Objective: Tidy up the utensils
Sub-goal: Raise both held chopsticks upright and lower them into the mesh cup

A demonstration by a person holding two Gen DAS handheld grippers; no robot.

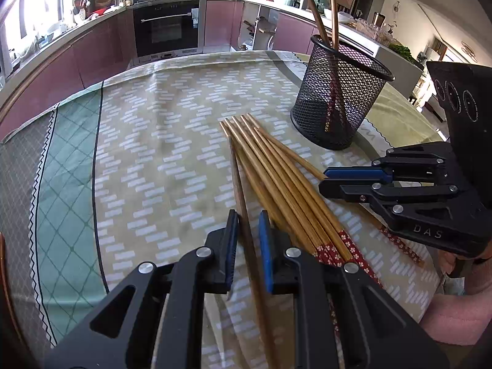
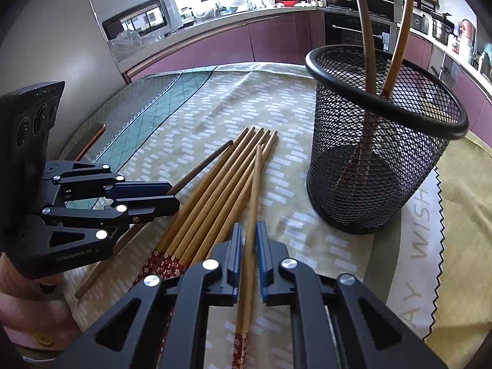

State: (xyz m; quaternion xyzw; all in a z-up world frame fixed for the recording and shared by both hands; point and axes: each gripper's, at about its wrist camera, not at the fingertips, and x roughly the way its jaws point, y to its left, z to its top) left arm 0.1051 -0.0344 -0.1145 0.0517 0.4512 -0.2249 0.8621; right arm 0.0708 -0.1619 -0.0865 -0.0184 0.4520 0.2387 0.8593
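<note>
Chopsticks lie in a loose fan on your patterned tablecloth [image 1: 153,141], with your two grippers working at the near ends. Count them: two stand in the black mesh holder [image 1: 338,95], leaning against its rim with their red patterned ends down, and roughly seven more lie on the cloth.

Your left gripper [image 1: 247,252] straddles one darker chopstick [image 1: 238,178] at the left edge of the fan. Its jaws are part-way closed, with the stick running between the blue pads; a sliver of space shows on each side, so you cannot say it is clamped.

Your right gripper [image 2: 246,259] straddles one light chopstick [image 2: 255,184], angled across the others with its tip pointing away from you. Its jaws are narrowed close around the stick, though whether the pads press it is not clear.

Between the two, the bundle of five light chopsticks [image 2: 215,190] lies side by side, floral red ends toward you. The holder stands upright on the cloth, just beyond the fan's far tips and to its right.
</note>
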